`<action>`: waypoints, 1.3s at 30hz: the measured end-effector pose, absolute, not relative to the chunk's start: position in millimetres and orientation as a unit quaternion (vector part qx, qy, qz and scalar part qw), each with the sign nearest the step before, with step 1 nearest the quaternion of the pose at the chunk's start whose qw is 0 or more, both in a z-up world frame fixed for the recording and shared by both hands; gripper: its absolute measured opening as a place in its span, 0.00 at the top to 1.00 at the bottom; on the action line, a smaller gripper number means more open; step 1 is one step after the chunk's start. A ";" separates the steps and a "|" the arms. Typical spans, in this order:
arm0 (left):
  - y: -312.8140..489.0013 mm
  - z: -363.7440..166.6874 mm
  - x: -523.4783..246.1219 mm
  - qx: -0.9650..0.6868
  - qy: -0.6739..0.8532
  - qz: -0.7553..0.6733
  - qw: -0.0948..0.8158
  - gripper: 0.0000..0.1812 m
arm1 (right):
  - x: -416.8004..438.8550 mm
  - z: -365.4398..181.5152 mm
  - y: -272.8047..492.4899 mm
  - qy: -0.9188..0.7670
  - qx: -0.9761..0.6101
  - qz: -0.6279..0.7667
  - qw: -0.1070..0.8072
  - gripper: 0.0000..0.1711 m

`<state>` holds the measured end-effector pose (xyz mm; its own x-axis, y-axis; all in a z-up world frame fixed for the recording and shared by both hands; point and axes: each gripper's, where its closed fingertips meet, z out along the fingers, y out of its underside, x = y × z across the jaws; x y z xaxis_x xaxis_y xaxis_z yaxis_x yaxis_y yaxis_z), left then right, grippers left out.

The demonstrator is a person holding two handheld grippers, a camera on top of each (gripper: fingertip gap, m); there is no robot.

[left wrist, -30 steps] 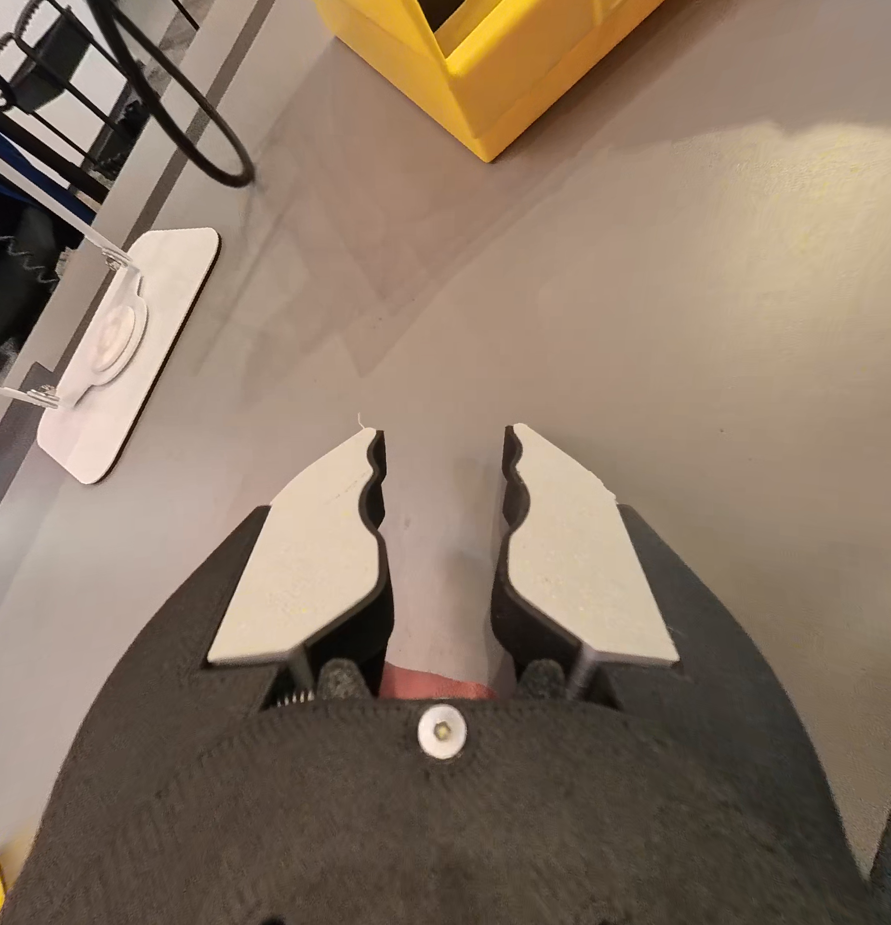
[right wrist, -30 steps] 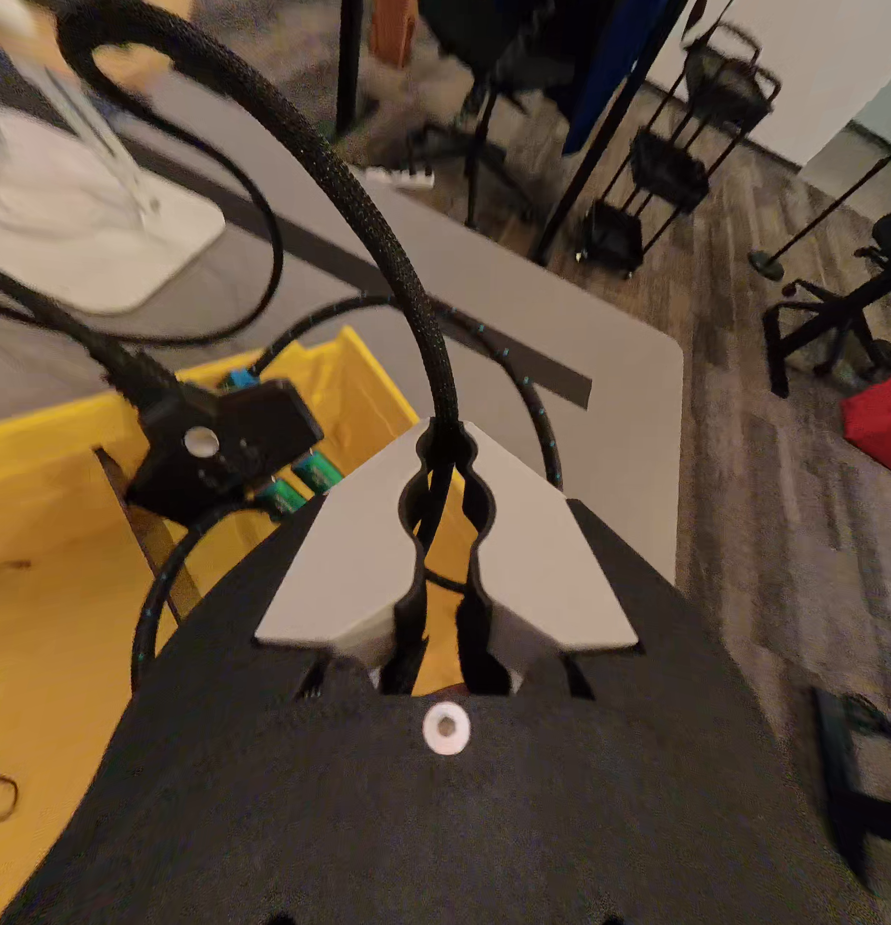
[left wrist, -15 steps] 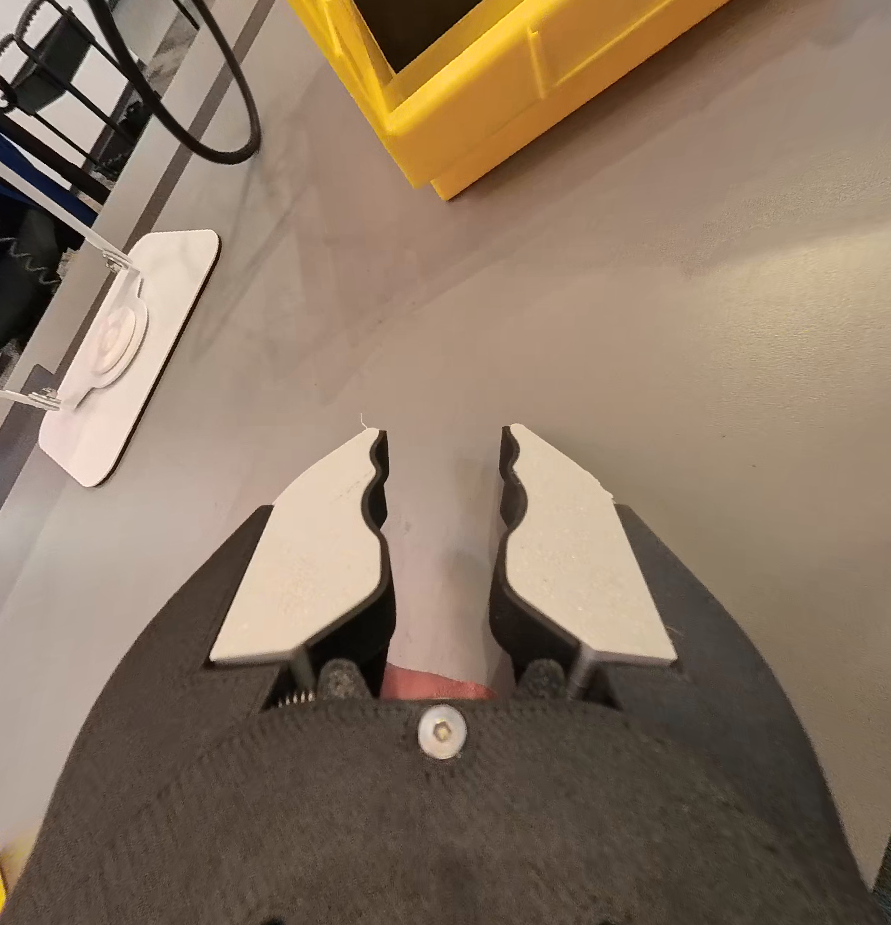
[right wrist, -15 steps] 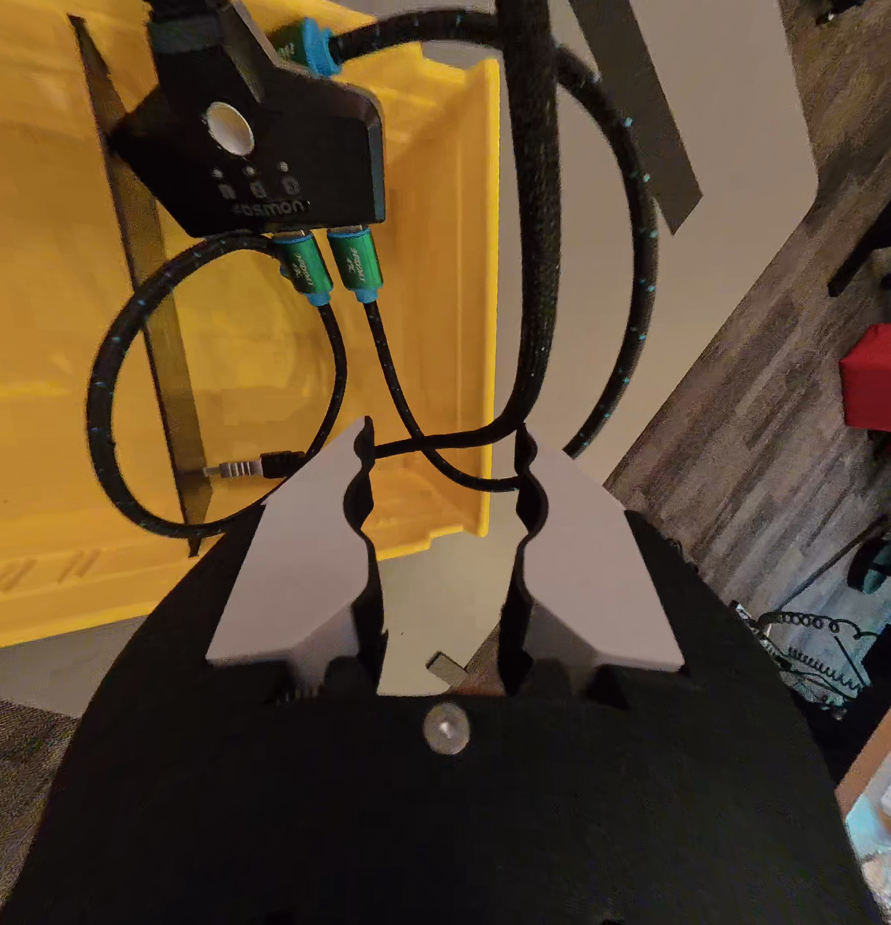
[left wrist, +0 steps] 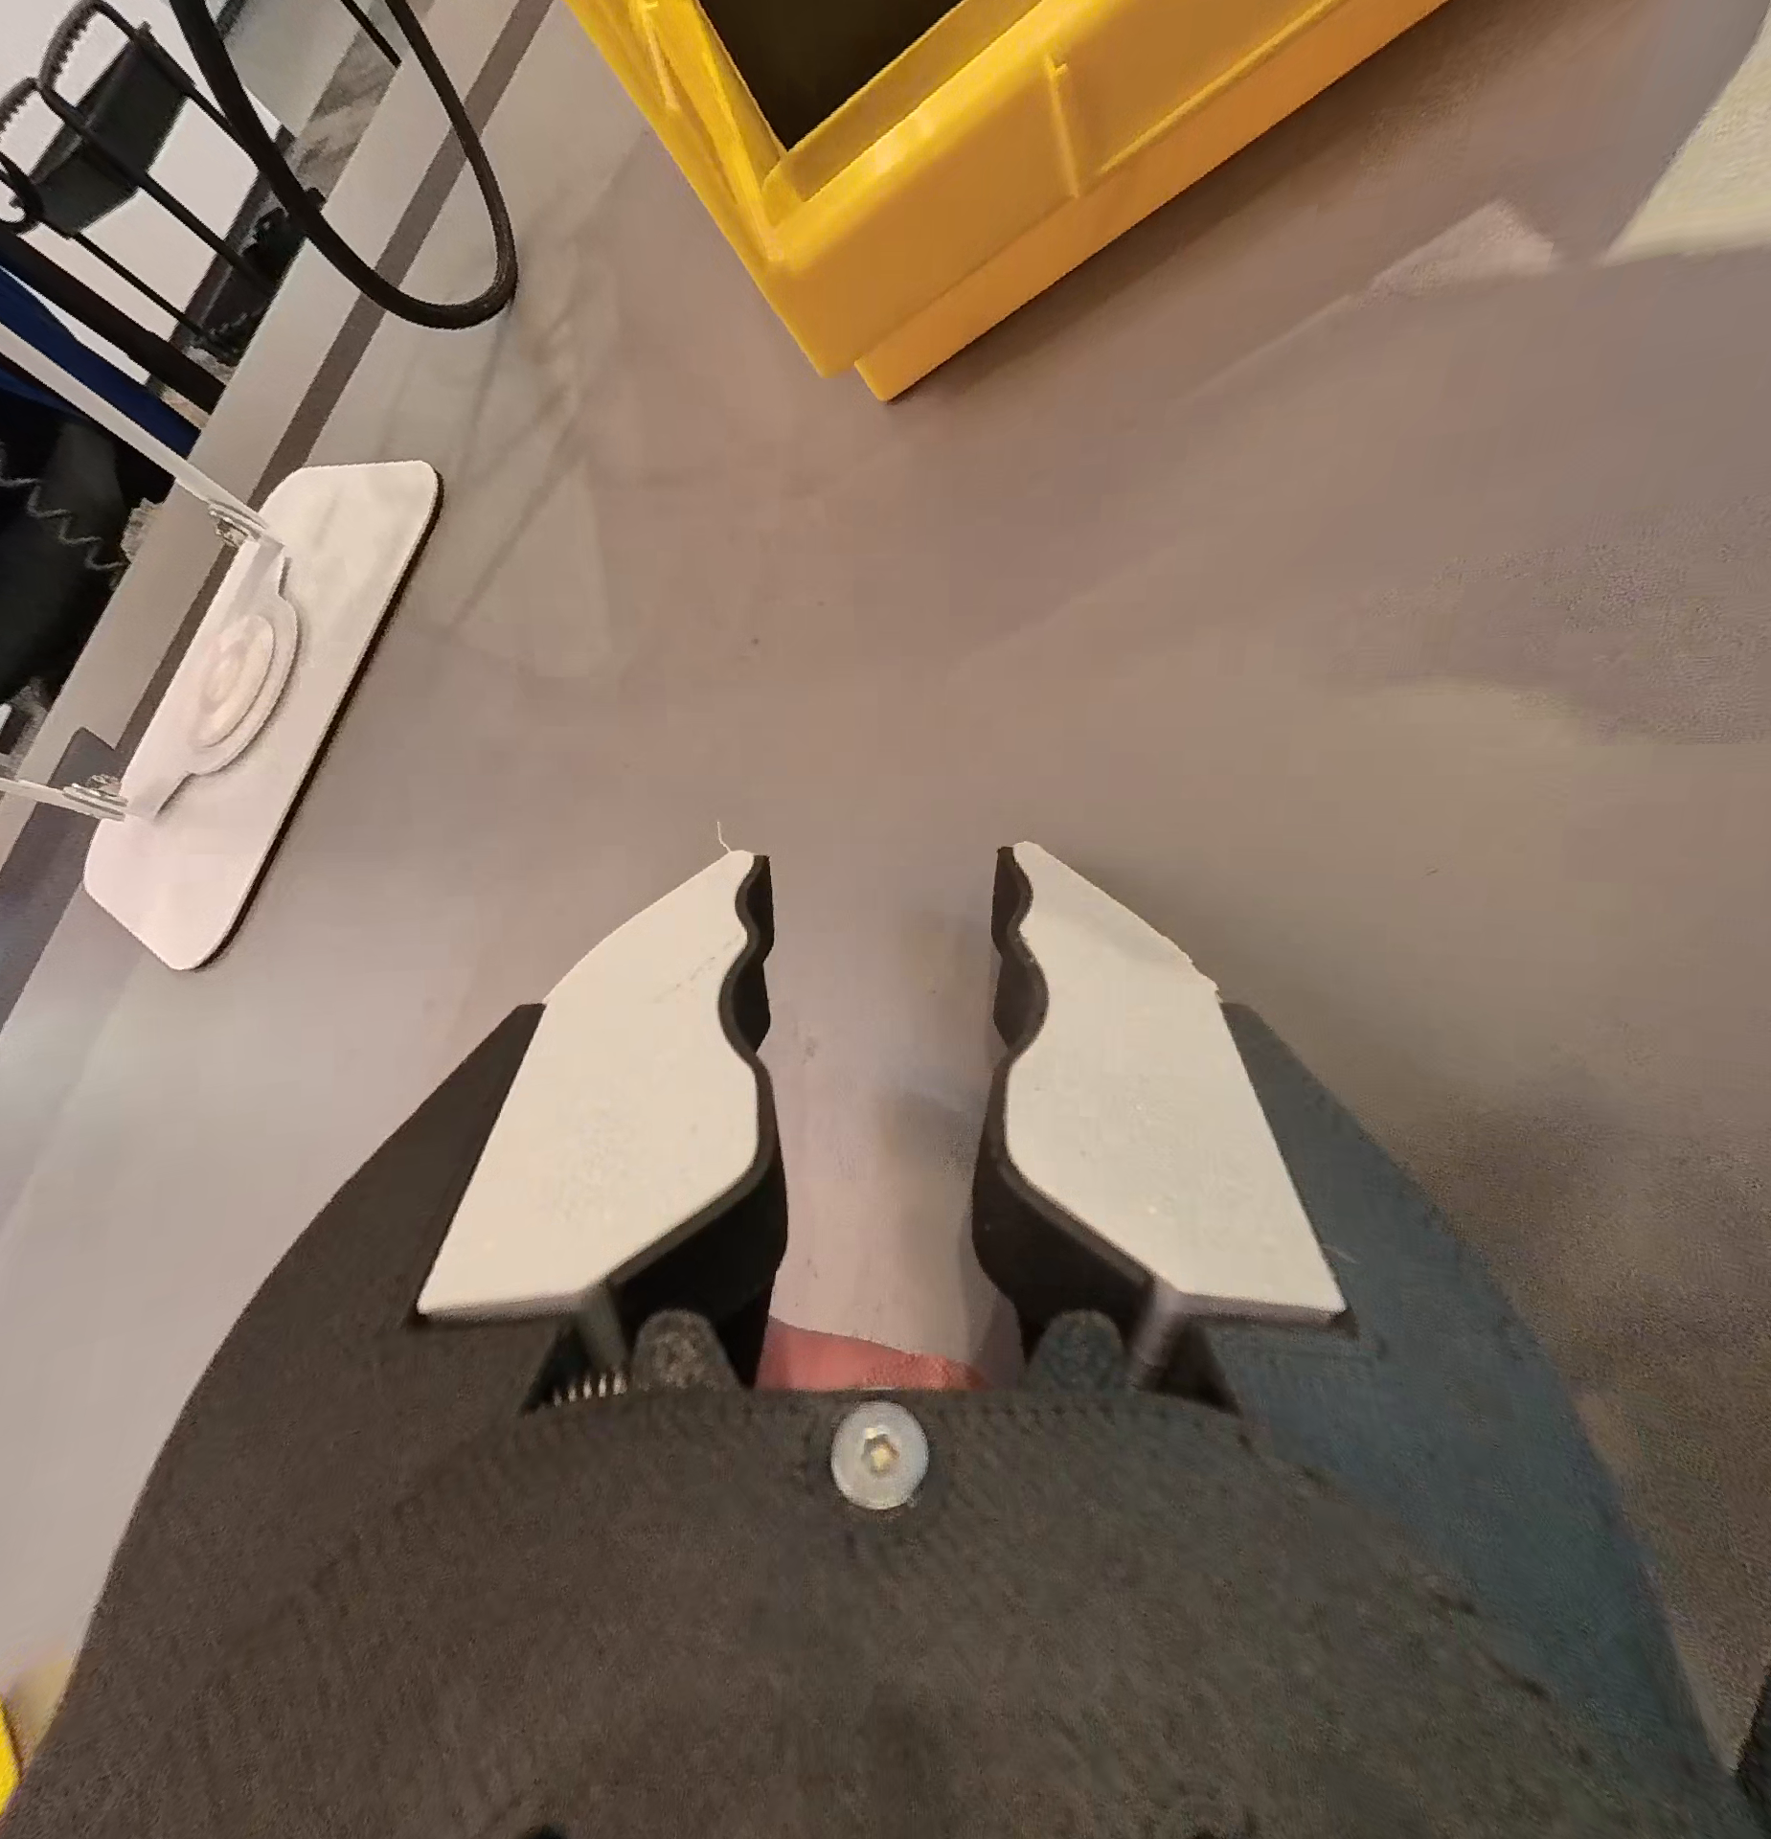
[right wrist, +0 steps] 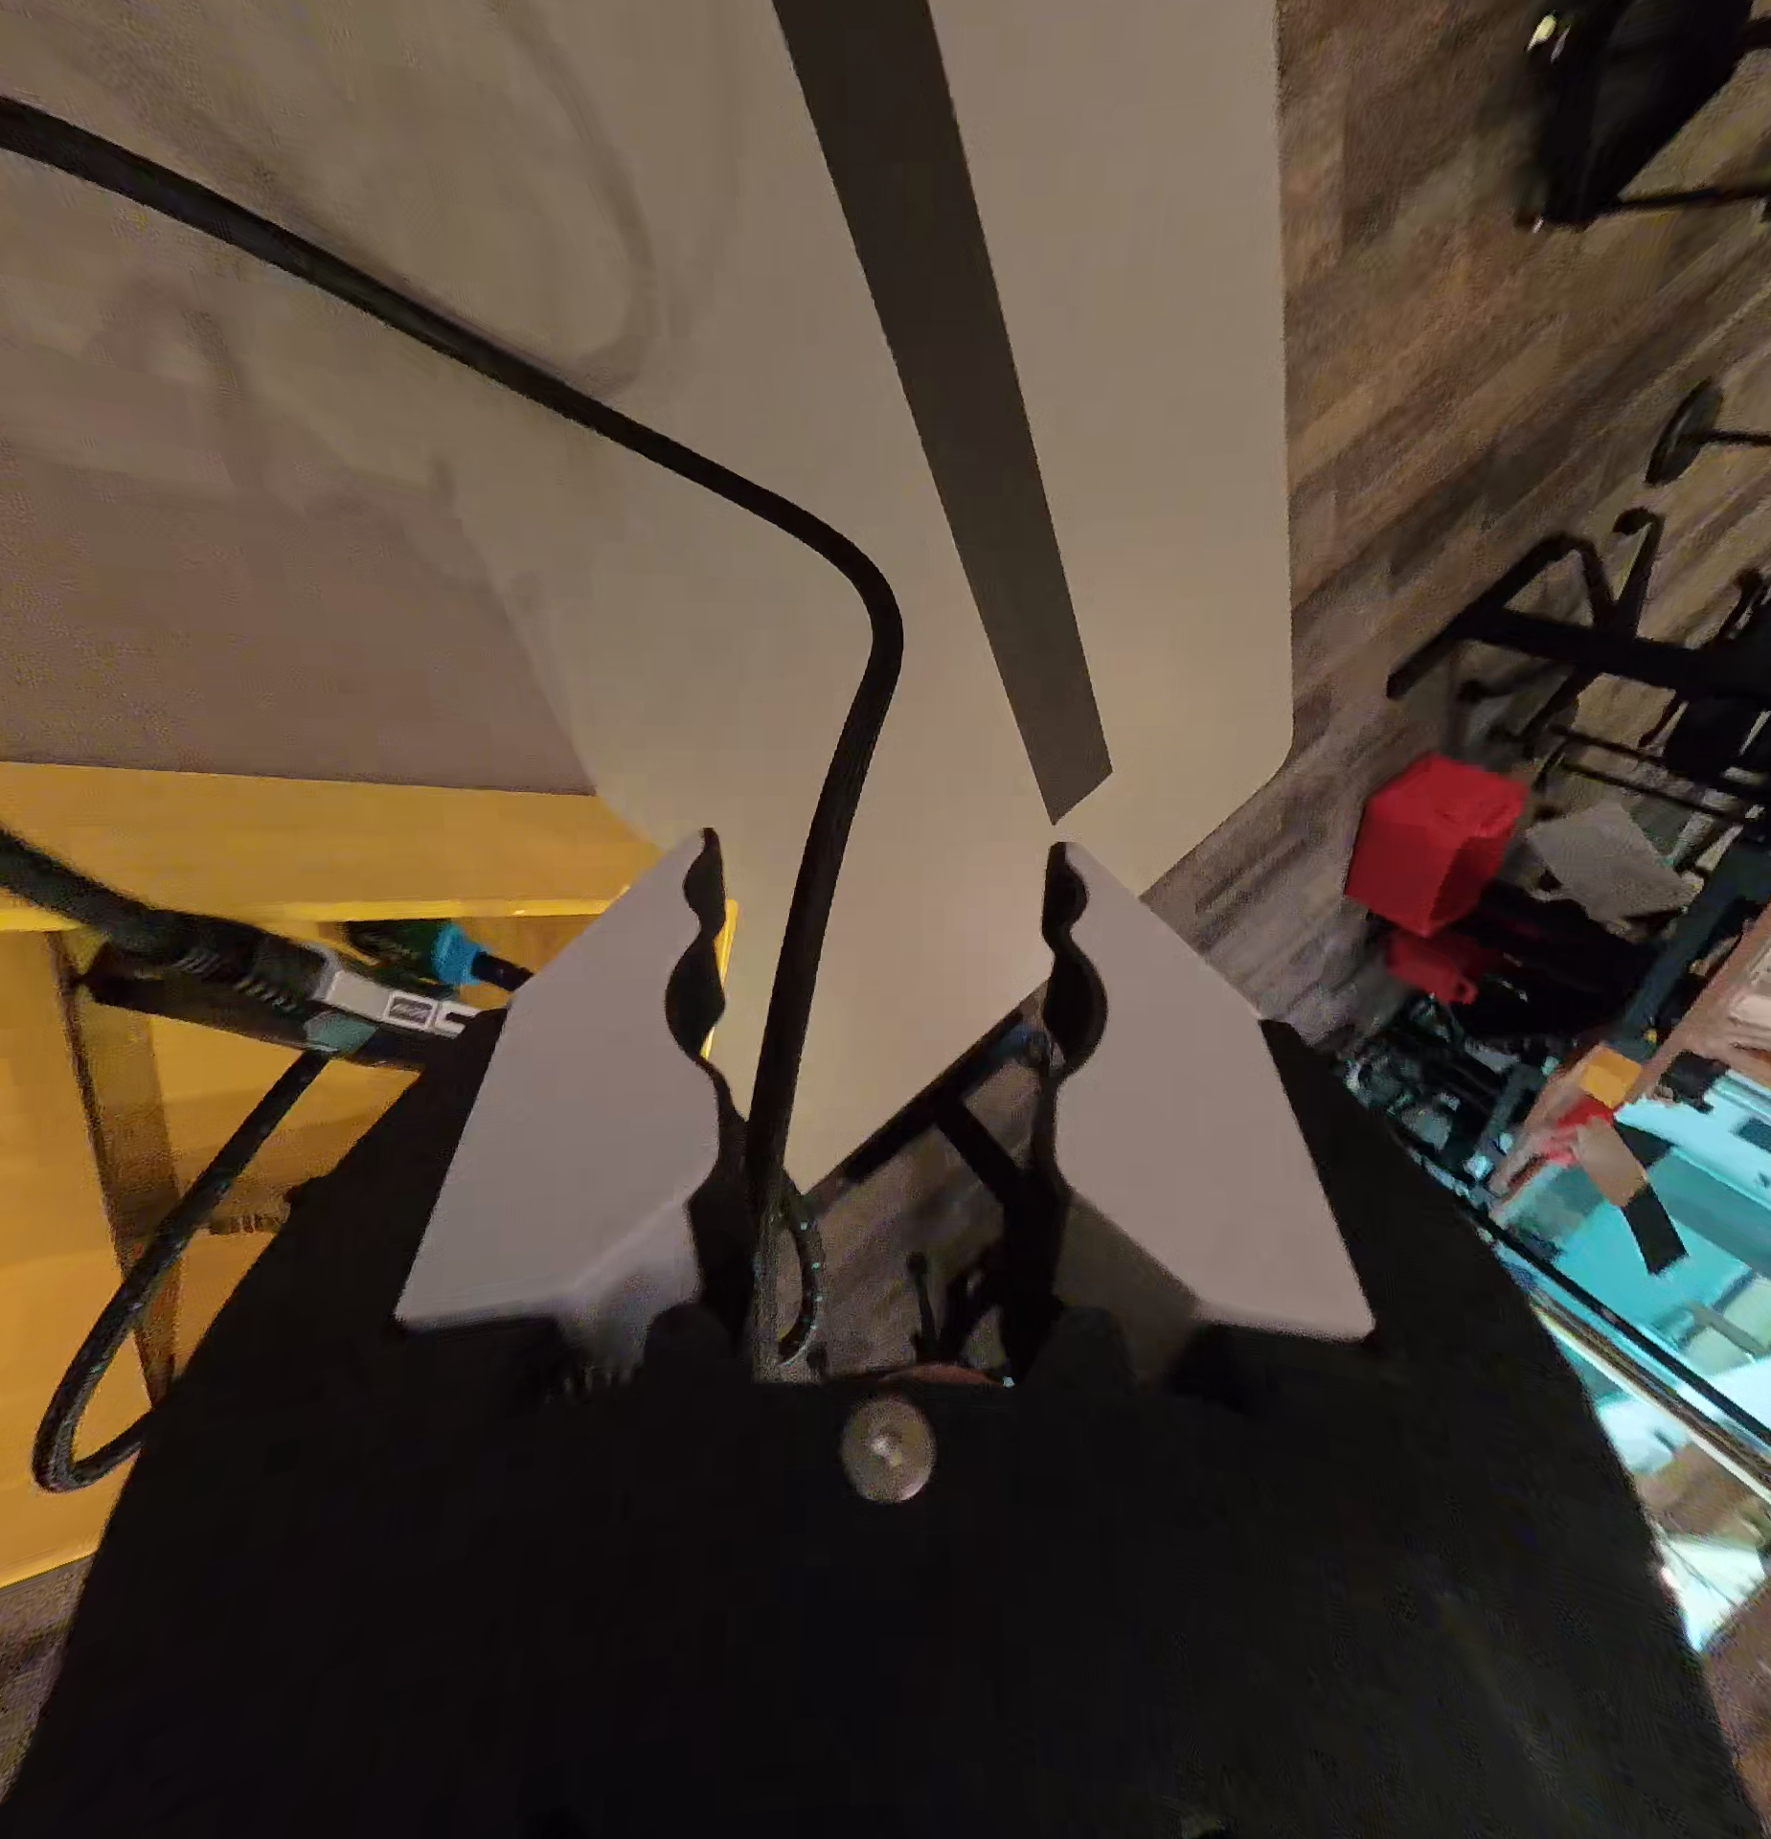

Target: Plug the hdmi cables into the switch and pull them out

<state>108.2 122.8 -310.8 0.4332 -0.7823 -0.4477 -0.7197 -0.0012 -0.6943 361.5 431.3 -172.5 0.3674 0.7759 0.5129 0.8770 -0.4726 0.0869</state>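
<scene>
The right gripper (right wrist: 881, 846) stands with its jaws wide apart and grips nothing; a thick black braided cable (right wrist: 821, 896) runs loosely up through the gap between its grey fingers (right wrist: 582, 1115), bends sharply above the tips and sweeps away to the upper left across the grey table (right wrist: 662, 498). To the left of this gripper sits the yellow bin (right wrist: 264, 846), and over its rim, seen edge-on and partly blurred, lies the black switch (right wrist: 214, 980) with the hdmi cables at it: a green plug with a blue collar (right wrist: 433, 945) sits at its far side, and a silver-ended connector (right wrist: 403, 1007) points toward the left finger. Whether every plug is seated in its port cannot be told from this angle. A thinner braided lead (right wrist: 135, 1314) loops down in front of the bin's wall. A dark strip (right wrist: 961, 398) crosses the tabletop, and beyond the table's edge lie wooden floor and a red box (right wrist: 1428, 846). The left gripper (left wrist: 881, 856) is likewise parted, with bare table (left wrist: 1060, 597) showing between its fingers (left wrist: 642, 1075), and it holds nothing, hovering low over the surface. Ahead of it stands a corner of the yellow bin (left wrist: 961, 249), well apart from the tips. To the far left a white pad (left wrist: 264, 716) lies flat, bearing a clear stand, and a black cable loop (left wrist: 443, 289) curls near the table's edge.
</scene>
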 end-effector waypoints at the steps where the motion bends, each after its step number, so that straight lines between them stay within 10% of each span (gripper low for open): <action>1: 122.5 -310.8 108.3 -0.706 0.532 -0.033 0.466 0.77 | 367.4 -186.4 432.0 -0.500 -0.825 -0.257 0.062 0.69; 4: 121.6 -310.8 108.7 -0.704 0.535 -0.035 0.466 0.77 | 379.7 -210.7 426.1 -0.499 -0.827 -0.259 -0.006 0.99; 16: 120.7 -310.5 109.3 -0.701 0.537 -0.035 0.468 0.77 | 371.5 -19.9 355.2 -0.324 -0.799 0.080 0.500 1.00; 24: 121.6 -310.2 108.9 -0.701 0.536 -0.032 0.470 0.77 | 418.8 -34.2 270.5 -0.196 -0.690 0.328 0.615 1.00; 39: 122.4 -310.4 108.6 -0.700 0.535 -0.025 0.472 0.79 | 431.7 -193.9 260.9 -0.197 -0.873 0.247 0.371 1.00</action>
<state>108.6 122.4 -310.4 0.4266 -0.7725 -0.4704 -0.7259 0.0179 -0.6876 431.7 260.9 -193.9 0.8005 0.5269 -0.2858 0.1601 -0.6474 -0.7451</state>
